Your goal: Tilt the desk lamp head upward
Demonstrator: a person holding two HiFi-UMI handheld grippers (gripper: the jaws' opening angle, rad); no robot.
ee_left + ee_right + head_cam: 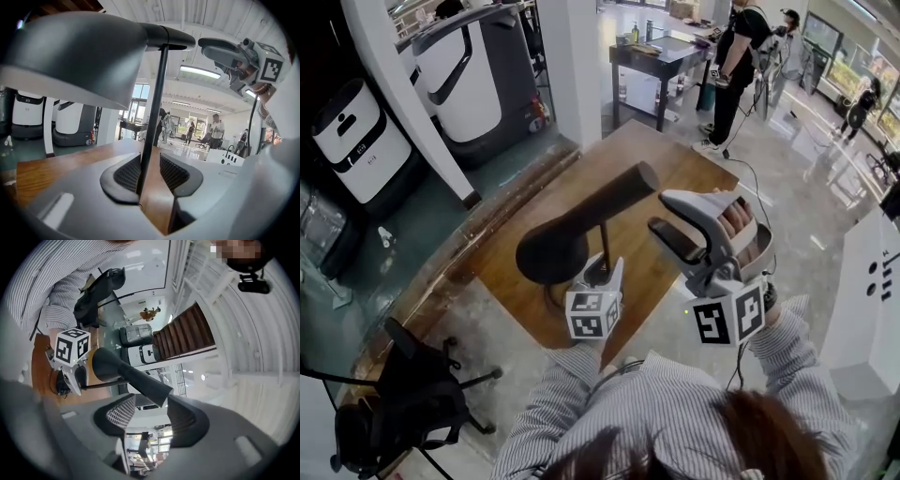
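A dark desk lamp stands on the wooden table [675,173]. Its cone-shaped head [581,225] slants up to the right, with the narrow end highest. The thin stem [604,246] runs down into my left gripper [602,277]. In the left gripper view the stem [154,108] passes between the open jaws of that gripper [150,176], close to the left pad, with a gap to the right pad. The lamp head [70,51] looms above. My right gripper [670,220] is open beside the head's narrow end. In the right gripper view the narrow tip of the head [126,373] sits just beyond that gripper [150,420], untouched.
A black office chair [403,394] stands at the lower left off the table. White machines [361,141] [469,70] line the far left. A dark table [656,56] and people [733,56] are at the back. A white cabinet [872,300] stands at the right.
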